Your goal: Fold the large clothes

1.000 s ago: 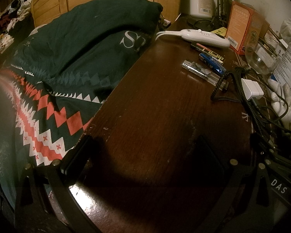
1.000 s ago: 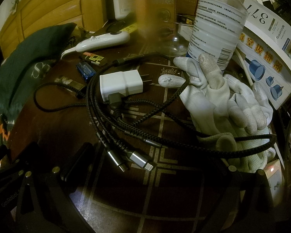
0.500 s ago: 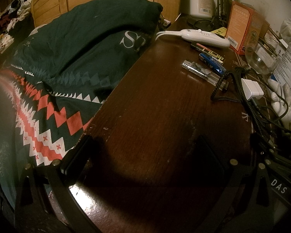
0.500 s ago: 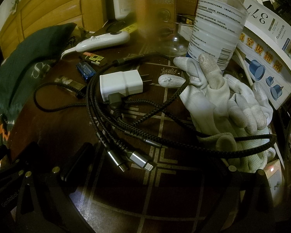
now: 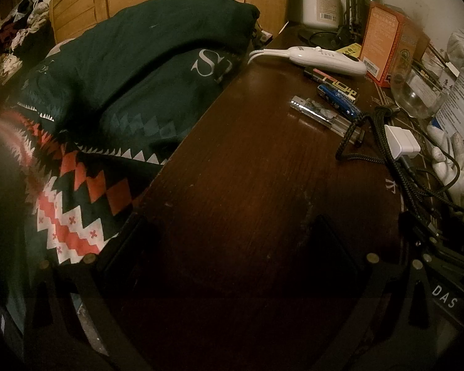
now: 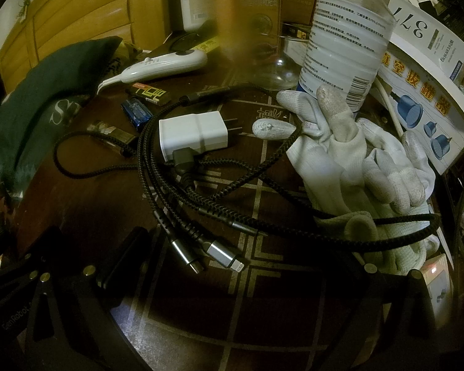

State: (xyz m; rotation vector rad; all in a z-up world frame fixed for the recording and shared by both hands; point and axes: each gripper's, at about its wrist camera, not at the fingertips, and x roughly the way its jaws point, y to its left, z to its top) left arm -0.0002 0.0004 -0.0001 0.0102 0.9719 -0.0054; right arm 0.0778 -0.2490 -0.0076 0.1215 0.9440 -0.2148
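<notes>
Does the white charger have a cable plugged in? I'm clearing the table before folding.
Yes, in the right wrist view a black angled plug sits in the white charger, leading into the braided cables.

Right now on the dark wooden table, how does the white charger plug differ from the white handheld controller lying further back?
The charger plug is a short, blocky cuboid; the controller is long, slim and curved. The charger plug shows bare metal prongs and sits among black braided cables; the controller carries buttons and trails a white cord. Both are white and lie flat on the table.

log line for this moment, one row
left gripper: open, over table | right gripper: open, over cables | garment: unfolded, untouched
</notes>
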